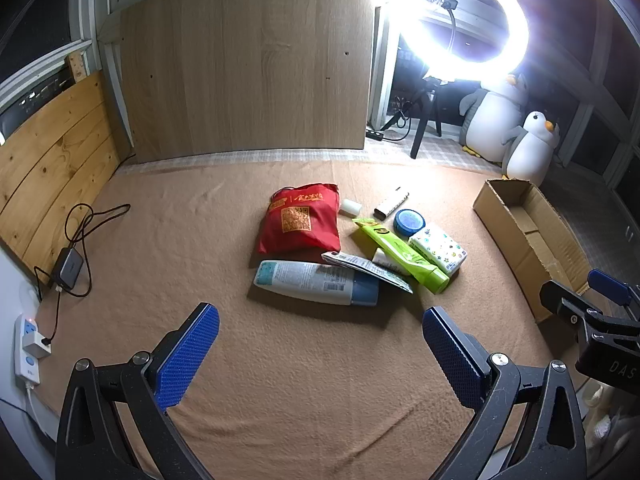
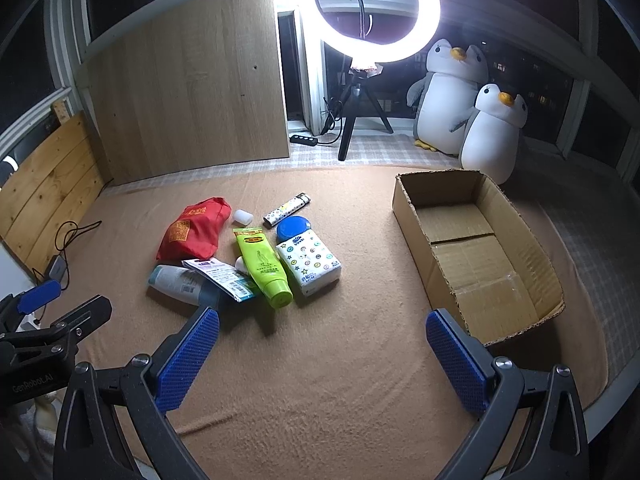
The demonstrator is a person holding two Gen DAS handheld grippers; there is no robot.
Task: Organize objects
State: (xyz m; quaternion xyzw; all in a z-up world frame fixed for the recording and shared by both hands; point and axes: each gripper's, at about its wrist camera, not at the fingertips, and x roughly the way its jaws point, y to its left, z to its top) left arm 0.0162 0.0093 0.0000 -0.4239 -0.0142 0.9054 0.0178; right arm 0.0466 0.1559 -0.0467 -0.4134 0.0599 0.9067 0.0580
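Note:
A pile of objects lies mid-blanket: a red bag (image 1: pixel 300 220) (image 2: pixel 194 232), a white and blue bottle (image 1: pixel 316 282) (image 2: pixel 182 284), a flat packet (image 1: pixel 366 270) (image 2: pixel 222 276), a green tube (image 1: pixel 404 254) (image 2: pixel 264 266), a tissue pack (image 1: pixel 440 248) (image 2: pixel 310 262), a blue round tin (image 1: pixel 409 221) (image 2: pixel 294 227), a lighter (image 1: pixel 391 203) (image 2: pixel 286 210) and a small white cylinder (image 1: pixel 350 207) (image 2: pixel 243 217). An open cardboard box (image 1: pixel 524 236) (image 2: pixel 480 256) lies empty to the right. My left gripper (image 1: pixel 320 348) is open and empty, short of the bottle. My right gripper (image 2: pixel 322 350) is open and empty, between pile and box.
A tan blanket (image 1: pixel 200 240) covers the surface. A charger with cable (image 1: pixel 70 266) and a power strip (image 1: pixel 28 354) lie at the left edge. A ring light on a tripod (image 2: pixel 368 12) and two penguin plush toys (image 2: pixel 492 132) stand behind. A wooden panel (image 1: pixel 248 60) stands at the back.

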